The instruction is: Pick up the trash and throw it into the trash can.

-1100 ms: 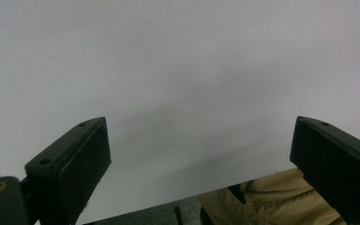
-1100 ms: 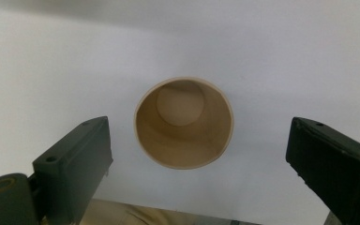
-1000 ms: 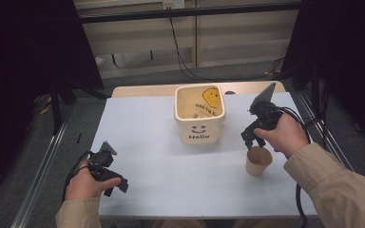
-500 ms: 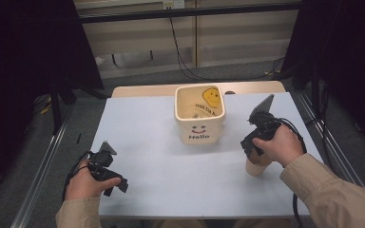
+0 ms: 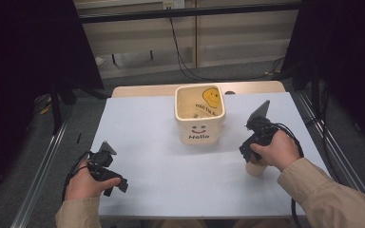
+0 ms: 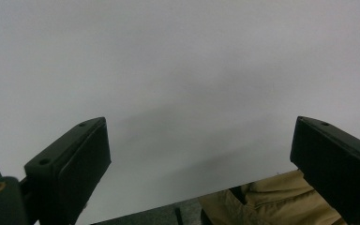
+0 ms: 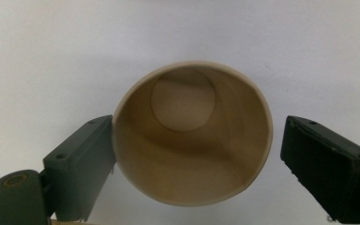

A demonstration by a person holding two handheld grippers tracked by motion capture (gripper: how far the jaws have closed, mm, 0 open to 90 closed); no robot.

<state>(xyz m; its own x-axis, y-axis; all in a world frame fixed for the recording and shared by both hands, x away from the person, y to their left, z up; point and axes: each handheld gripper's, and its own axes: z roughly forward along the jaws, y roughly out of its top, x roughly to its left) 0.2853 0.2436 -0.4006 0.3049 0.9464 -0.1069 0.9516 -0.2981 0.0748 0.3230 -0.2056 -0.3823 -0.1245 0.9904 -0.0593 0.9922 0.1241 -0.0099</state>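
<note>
A tan paper cup (image 7: 192,159) stands upright and empty on the white table, and I look straight down into it in the right gripper view. My right gripper (image 7: 199,125) is open around its rim, with the left jaw against the cup wall and the right jaw a small gap away. From the high view the right gripper (image 5: 248,152) sits at the table's right, held from above by a hand that hides most of the cup (image 5: 254,169). My left gripper (image 5: 114,179) rests low near the front left edge. Its jaws stand wide open (image 6: 201,123) over bare table.
A cream square bucket (image 5: 199,127) with a smiley face and "Hello" stands at the table's middle back, left of the right gripper. White table (image 5: 161,161) lies between the two hands. A tan sleeve or trouser leg (image 6: 267,201) shows past the table's near edge.
My right gripper has come down and toward the person, from beside the bucket to over the cup, so its jaws now flank the rim. The left gripper has stayed put.
</note>
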